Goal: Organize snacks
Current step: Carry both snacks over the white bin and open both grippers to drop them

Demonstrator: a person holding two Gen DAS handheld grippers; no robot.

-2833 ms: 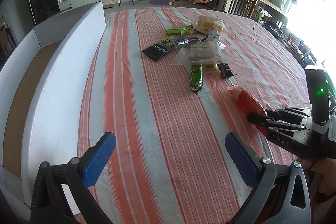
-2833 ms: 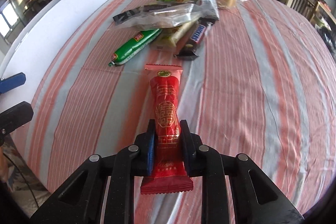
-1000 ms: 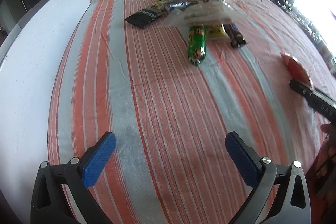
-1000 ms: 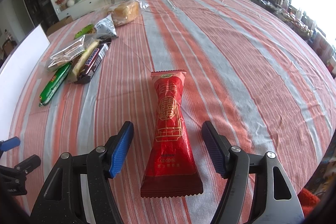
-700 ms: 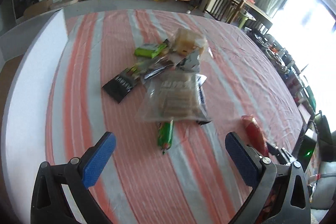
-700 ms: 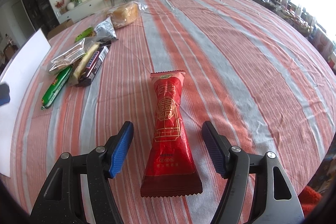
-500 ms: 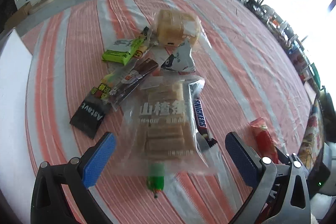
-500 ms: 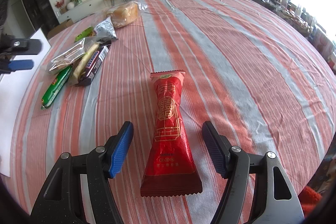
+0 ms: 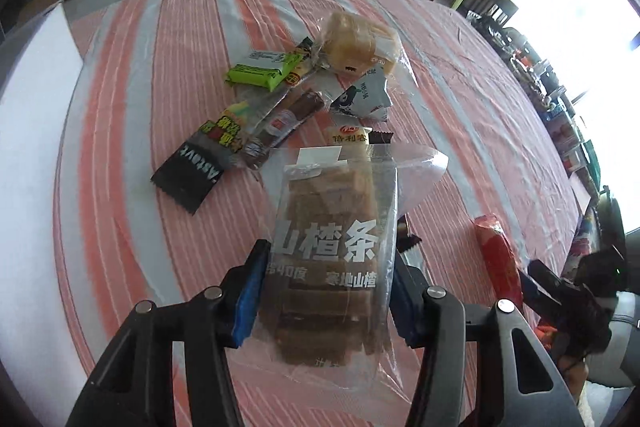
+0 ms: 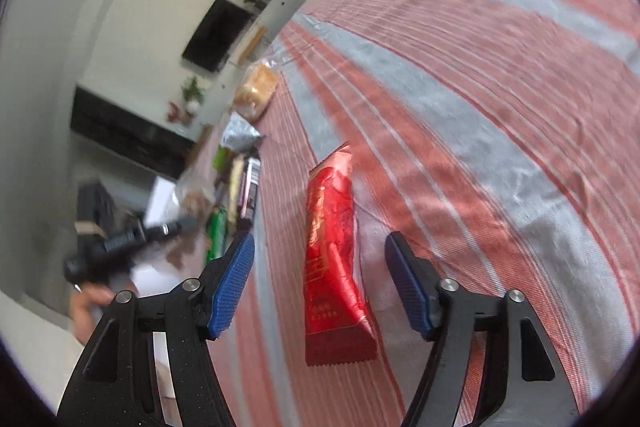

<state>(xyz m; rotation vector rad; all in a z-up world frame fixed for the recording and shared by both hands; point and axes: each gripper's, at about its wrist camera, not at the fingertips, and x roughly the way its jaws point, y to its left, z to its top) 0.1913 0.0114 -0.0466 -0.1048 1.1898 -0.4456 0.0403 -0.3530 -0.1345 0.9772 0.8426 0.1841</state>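
A clear bag of brown hawthorn strips [image 9: 328,247] sits between the blue pads of my left gripper [image 9: 325,291]. The jaws are closing and the pads press its two sides. The rest of the snack pile lies just beyond it on the striped tablecloth [image 9: 180,39]. A red packet [image 10: 332,259] lies flat on the cloth between the fingers of my right gripper [image 10: 317,255]. Those jaws are closing too, with a gap left on each side of the packet. The red packet [image 9: 496,251] and the right gripper [image 9: 560,291] also show at the right edge of the left wrist view.
Behind the bag lie a black packet [image 9: 188,171], a green packet [image 9: 260,71], a bagged bread loaf [image 9: 360,43], a panda pouch [image 9: 360,99] and a yellow packet [image 9: 348,137]. A white box wall [image 9: 32,107] runs along the left. The table edge curves close on the right.
My left gripper came down over the pile and closed from wide open onto the clear bag. My right gripper rolled and tilted, and its jaws narrowed around the red packet.
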